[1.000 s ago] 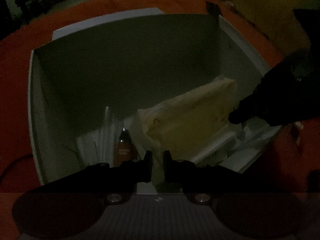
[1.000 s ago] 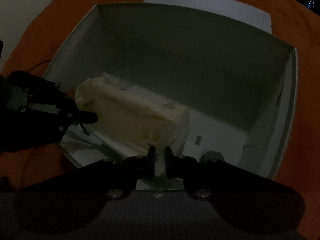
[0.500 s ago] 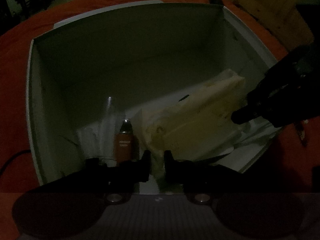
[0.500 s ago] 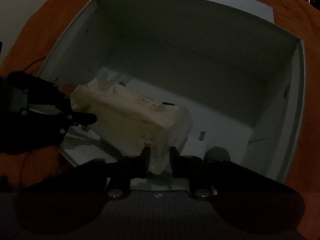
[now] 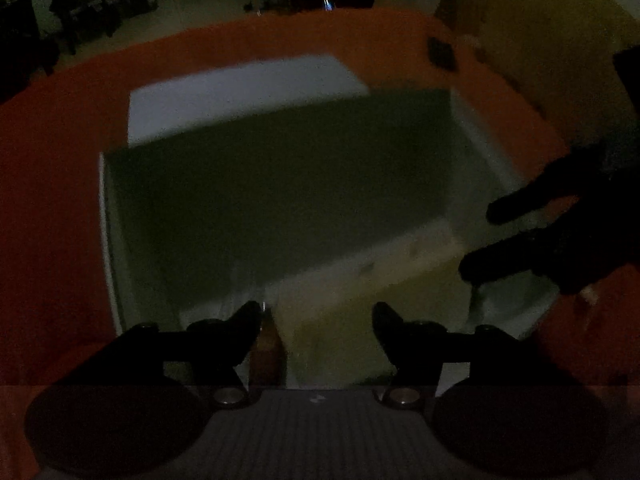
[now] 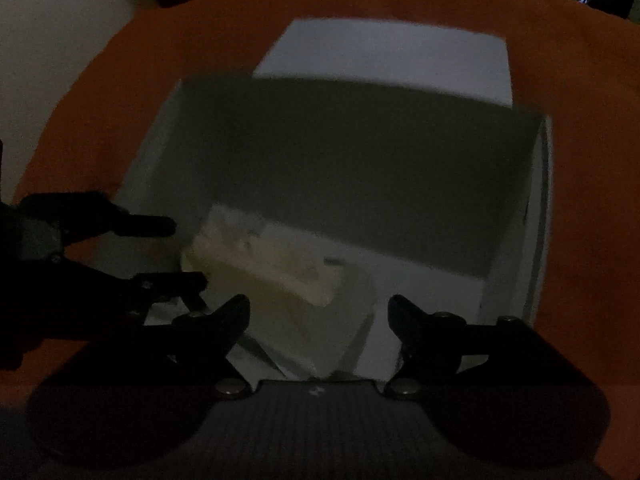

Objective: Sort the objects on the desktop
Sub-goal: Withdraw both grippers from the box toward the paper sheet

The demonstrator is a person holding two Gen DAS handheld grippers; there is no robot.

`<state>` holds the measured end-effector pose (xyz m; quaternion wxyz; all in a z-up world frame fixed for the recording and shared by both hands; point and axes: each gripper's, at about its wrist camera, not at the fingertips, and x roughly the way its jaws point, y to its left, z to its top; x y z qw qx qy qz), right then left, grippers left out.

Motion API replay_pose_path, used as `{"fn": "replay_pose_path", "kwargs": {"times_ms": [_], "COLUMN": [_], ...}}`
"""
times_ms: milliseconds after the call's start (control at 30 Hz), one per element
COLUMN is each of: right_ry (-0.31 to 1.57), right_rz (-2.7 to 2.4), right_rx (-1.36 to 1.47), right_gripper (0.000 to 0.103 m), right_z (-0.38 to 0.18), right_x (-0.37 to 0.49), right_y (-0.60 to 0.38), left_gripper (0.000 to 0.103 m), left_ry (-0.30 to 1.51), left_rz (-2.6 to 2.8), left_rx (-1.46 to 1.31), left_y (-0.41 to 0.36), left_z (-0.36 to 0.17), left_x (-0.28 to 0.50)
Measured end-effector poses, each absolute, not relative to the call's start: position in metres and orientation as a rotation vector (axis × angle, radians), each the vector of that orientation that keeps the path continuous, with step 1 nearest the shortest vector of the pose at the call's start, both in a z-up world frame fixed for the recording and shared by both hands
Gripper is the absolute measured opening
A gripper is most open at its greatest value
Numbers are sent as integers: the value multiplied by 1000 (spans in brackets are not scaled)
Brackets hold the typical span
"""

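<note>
Cream plastic-wrapped packet (image 6: 276, 268): lying flat on the box floor, long axis running 10 to 4 o'clock in the right wrist view | white open box (image 6: 540, 220): upright on the orange worktop, flap folded out at 12 | small brown bottle (image 5: 266, 350): standing at the packet's 9 o'clock in the left wrist view.

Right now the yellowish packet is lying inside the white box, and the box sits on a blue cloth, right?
Not quite. The cloth under the white box is orange-red, not blue; the right wrist view shows it all around the box. The yellowish packet does lie inside the box.
</note>
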<state>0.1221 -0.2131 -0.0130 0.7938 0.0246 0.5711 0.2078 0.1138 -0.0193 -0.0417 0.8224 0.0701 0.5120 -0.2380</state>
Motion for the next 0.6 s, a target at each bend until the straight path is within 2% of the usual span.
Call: {"fn": "replay_pose_path", "kwargs": {"times_ms": [67,233,433,600], "right_ry": [1197,1081,1107,1064], "right_rz": [435,399,388,365], "right_rx": [78,141,228,146], "right_gripper": [80,82,82,82], "right_z": [1,20,37,59], "right_x": [127,130,144,164], "right_y": [-215,-227,-245,-251], "left_gripper": [62,62,62,61], "left_ry": [1057,1014,1002,1020], "left_rz": [-493,-460,-430,-391], "left_rx": [129,76,58,27], "left_y": [-17,-7,9,29], "left_z": [-29,-9,-3,-1], "left_x": [121,135,146,171]}}
